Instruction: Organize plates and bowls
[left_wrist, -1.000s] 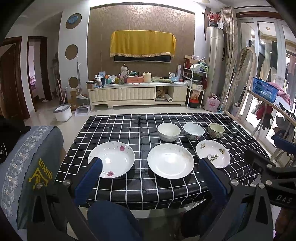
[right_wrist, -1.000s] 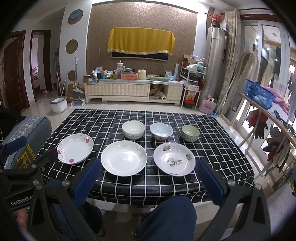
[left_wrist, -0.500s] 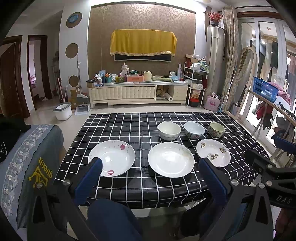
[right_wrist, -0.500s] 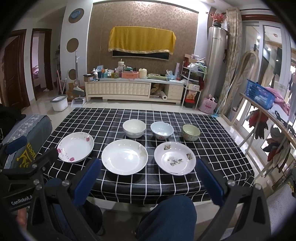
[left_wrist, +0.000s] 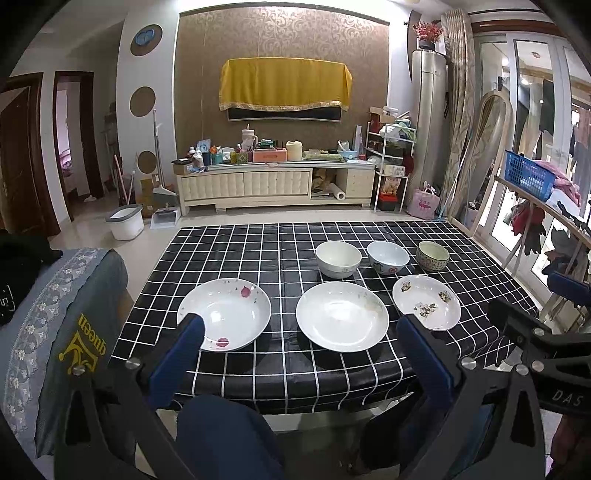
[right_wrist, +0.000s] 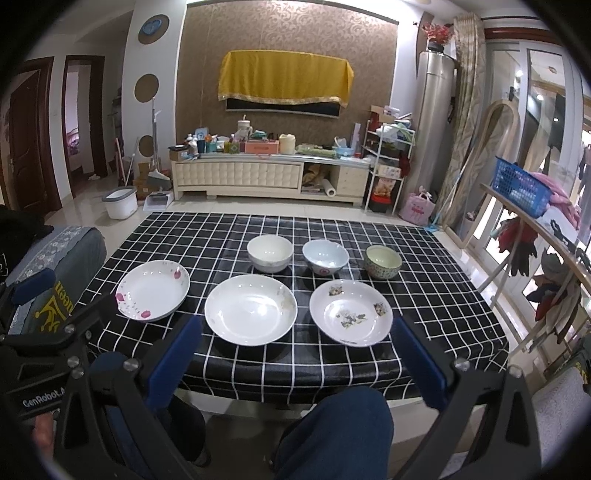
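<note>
Three plates lie in a front row on the black checked table (left_wrist: 229, 243): a pink-petal plate (left_wrist: 224, 313) (right_wrist: 153, 289) at left, a plain white plate (left_wrist: 342, 316) (right_wrist: 251, 308) in the middle, a flower-print plate (left_wrist: 426, 302) (right_wrist: 351, 312) at right. Behind them stand a white bowl (left_wrist: 338, 258) (right_wrist: 270, 253), a pale blue bowl (left_wrist: 388, 257) (right_wrist: 325, 256) and a yellow-green bowl (left_wrist: 432, 255) (right_wrist: 383, 261). My left gripper (left_wrist: 301, 363) is open and empty, held before the table's near edge. My right gripper (right_wrist: 295, 363) is open and empty, also short of the near edge.
The person's knees (right_wrist: 332, 432) sit below the table's near edge. A grey cushioned seat (left_wrist: 55, 325) stands at left. A clothes rack with a blue basket (right_wrist: 521, 192) stands at right. A TV cabinet (left_wrist: 273, 181) lines the far wall.
Both views have shifted slightly closer to the table; the dishes have not moved and both grippers stay open.
</note>
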